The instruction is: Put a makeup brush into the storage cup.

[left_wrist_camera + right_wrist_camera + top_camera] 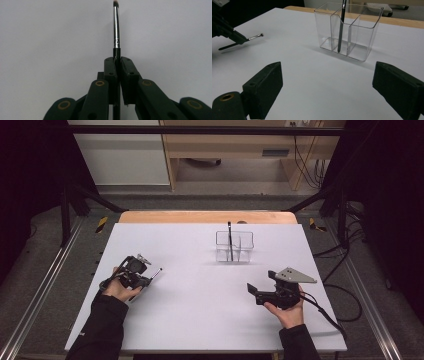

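Note:
My left gripper [148,280] at the table's left is shut on a thin make-up brush [116,32] with a black handle, a silver ferrule and a small tip; the brush [156,273] points toward the table's middle, just above the white surface. From the right gripper view that brush [254,37] sticks out of the left gripper [238,38]. A clear plastic organizer [234,246] with dividers stands at the back centre, and a black pen-like stick [341,27] leans upright in it. My right gripper [251,290] at the front right is open, its jaws wide apart and facing the organizer [359,37].
A white sheet [200,310] covers the table, with a wooden edge [200,216] showing at the back. Cables [340,295] trail off the right side. Black frame bars [75,200] and a wooden cabinet stand beyond the table.

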Motion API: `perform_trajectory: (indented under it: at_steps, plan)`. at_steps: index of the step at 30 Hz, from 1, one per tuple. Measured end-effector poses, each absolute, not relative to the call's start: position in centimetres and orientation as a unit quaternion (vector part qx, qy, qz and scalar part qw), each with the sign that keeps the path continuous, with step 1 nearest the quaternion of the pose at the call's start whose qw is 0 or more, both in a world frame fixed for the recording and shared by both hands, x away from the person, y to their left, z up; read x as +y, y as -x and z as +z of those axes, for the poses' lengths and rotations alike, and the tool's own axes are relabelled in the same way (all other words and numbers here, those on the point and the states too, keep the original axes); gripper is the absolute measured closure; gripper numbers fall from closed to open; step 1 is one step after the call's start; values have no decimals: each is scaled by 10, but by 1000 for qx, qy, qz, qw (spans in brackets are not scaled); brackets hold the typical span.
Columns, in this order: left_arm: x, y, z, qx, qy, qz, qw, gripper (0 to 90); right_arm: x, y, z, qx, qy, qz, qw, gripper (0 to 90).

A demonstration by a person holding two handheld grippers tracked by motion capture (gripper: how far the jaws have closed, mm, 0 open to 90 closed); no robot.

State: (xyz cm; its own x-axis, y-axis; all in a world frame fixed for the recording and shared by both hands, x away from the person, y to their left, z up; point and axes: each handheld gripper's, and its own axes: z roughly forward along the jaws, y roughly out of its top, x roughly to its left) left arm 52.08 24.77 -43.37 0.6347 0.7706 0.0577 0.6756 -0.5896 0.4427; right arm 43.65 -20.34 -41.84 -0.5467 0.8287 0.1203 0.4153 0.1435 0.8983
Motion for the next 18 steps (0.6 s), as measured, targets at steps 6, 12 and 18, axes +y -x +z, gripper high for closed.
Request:
perform_trajectory:
  at_steps: [6,12,18]
  plan:
    - [248,-509,-421,402,-876,135,227,837,-203,-436,-417,724,-429,499,207,101]
    - [245,-499,-414,402,-868,144,255,836,-203,-435,-416,721,-429,503,208,100]
    - [244,-489,-413,406,-853,154,289,836,-201,-434,-414,719,-429,507,206,98]
